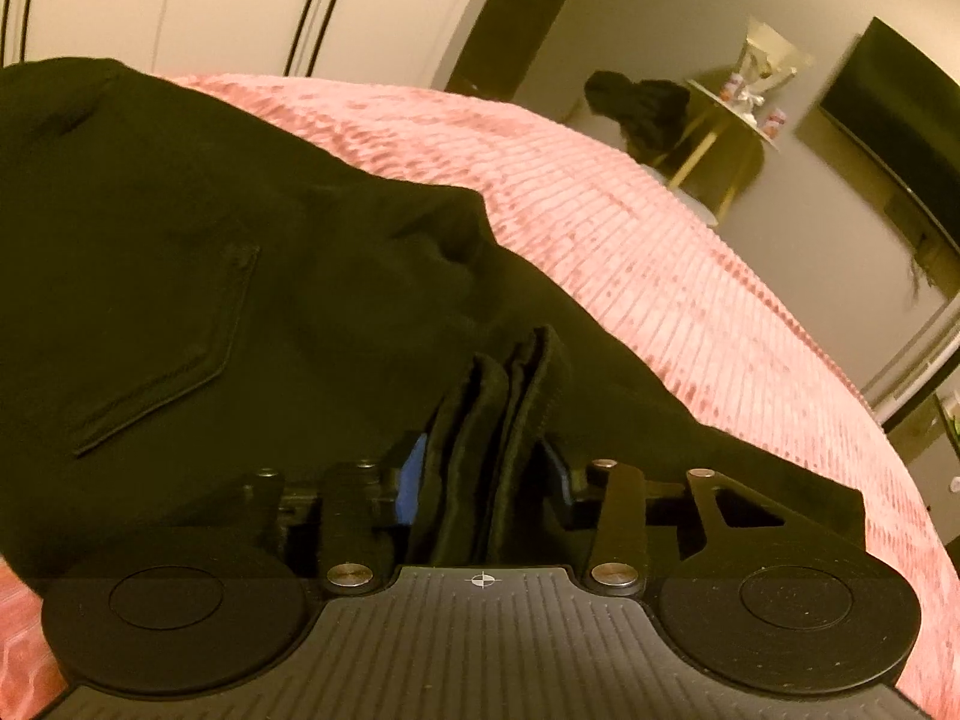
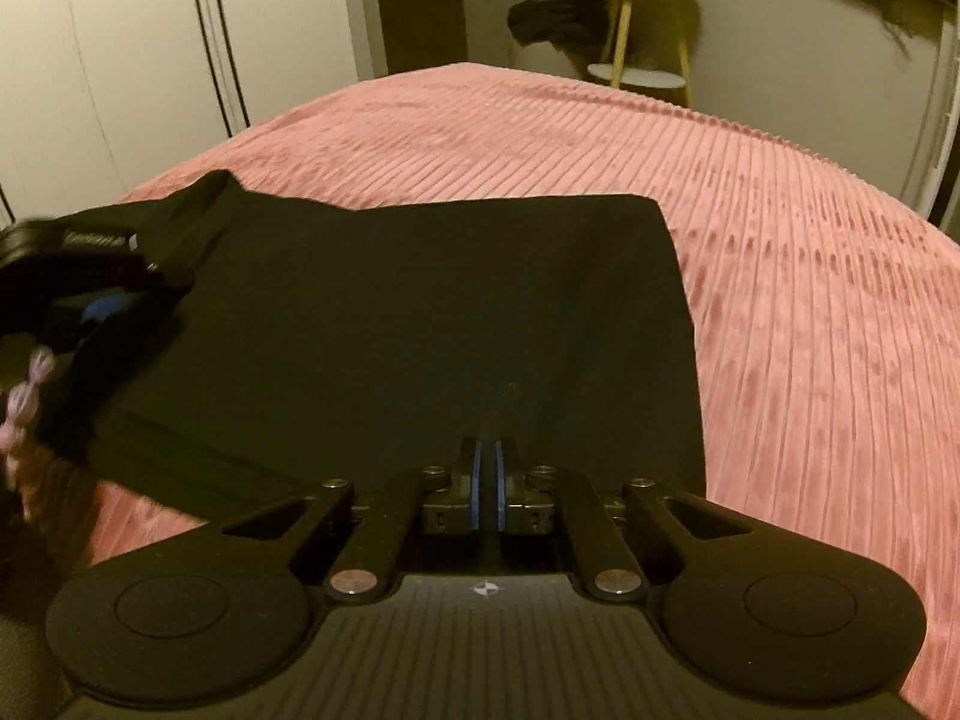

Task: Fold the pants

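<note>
Black pants lie on a pink ribbed bedspread, with a back pocket showing in the left wrist view. My left gripper is shut on a thick bunch of folded fabric layers that fills the gap between its blue pads. In the right wrist view the pants spread as a flat dark panel. My right gripper is shut at the panel's near edge, pads almost together with a thin dark strip of cloth between them. The left gripper shows at the panel's left corner.
The bedspread stretches away to the right and beyond the pants. A small yellow-legged side table with a dark garment draped on it stands past the bed's far end. White wardrobe doors are at the left, and a dark screen is on the right wall.
</note>
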Available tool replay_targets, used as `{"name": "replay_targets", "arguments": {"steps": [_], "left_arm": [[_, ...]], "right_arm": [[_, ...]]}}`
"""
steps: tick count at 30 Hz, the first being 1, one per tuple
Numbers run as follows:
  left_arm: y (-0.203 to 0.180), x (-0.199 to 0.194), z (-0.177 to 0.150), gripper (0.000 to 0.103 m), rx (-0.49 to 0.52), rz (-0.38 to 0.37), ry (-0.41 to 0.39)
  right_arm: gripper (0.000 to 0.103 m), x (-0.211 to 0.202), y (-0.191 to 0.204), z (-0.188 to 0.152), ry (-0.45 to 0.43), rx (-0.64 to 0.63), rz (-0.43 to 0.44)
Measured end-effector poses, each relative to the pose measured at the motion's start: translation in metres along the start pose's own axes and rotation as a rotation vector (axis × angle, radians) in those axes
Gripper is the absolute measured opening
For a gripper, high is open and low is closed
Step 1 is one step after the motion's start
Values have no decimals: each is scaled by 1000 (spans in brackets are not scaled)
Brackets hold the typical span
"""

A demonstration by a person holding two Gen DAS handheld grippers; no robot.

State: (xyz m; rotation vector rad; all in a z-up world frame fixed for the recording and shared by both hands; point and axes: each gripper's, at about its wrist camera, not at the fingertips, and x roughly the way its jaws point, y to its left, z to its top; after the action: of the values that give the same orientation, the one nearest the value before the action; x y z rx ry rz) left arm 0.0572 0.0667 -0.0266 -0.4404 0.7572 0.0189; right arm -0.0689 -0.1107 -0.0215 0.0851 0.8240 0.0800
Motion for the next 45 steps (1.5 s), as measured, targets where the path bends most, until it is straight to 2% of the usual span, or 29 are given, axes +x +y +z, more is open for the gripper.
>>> {"name": "replay_targets", "arguments": {"steps": [4,6,7,10,14,15,17,18,20,24,26,27,28,29,30,31,32,34,36,38,39,42,45], "left_arm": [[-4,-8,-3,30,26,-10,-6],[-6,-10,-4,30,40,-4,-9],[-6,-10,-4,31,42,2,-6],[-6,-9,-5,46,35,38,20],[-6,-6,-6,46,45,30,43],[-6,-6,-6,44,46,31,42],[-6,-5,-7,28,50,10,45],[-6,-5,-7,24,57,-4,44],[-10,-9,-8,20,82,-10,12],[-16,-27,-9,19,117,-17,-105],[-17,-24,-8,20,126,43,-118],[-16,-19,-7,22,117,65,-94],[-14,-11,-5,29,104,86,-51],[-12,-6,-5,45,95,114,-22],[-11,-4,-4,51,81,134,-16],[-8,-8,-2,60,58,133,-32],[-4,-12,0,75,30,120,-48],[9,-29,5,91,-56,89,-90],[30,-54,14,92,-124,53,-158],[56,-79,23,97,-171,46,-234],[76,-92,27,97,-210,62,-275],[141,-117,29,97,-363,145,-320],[198,-126,24,97,-513,215,-304]], "right_arm": [[5,-4,-3,-3,-6,29,18],[5,-5,-7,-3,-10,58,32],[6,-4,-9,-2,-13,65,38],[9,-5,-11,-2,-25,76,49],[22,-10,-11,-1,-71,78,62],[22,-12,-11,0,-87,81,67],[23,-15,-16,2,-123,105,84],[25,-16,-17,3,-134,115,87],[25,-17,-22,4,-156,135,79],[25,-17,-28,6,-174,173,83],[26,-15,-28,6,-171,170,86],[27,-13,-27,6,-163,162,88],[28,-10,-25,7,-149,150,87],[30,-5,-23,7,-129,135,86],[31,-2,-22,7,-111,125,86],[31,1,-21,6,-103,117,85],[31,2,-20,7,-106,109,83],[32,2,-20,8,-114,110,88],[32,2,-22,9,-123,124,97],[32,2,-24,11,-132,129,94],[32,4,-25,11,-133,122,96],[33,15,-20,13,-99,79,82],[38,23,-10,14,-103,3,62]]}}
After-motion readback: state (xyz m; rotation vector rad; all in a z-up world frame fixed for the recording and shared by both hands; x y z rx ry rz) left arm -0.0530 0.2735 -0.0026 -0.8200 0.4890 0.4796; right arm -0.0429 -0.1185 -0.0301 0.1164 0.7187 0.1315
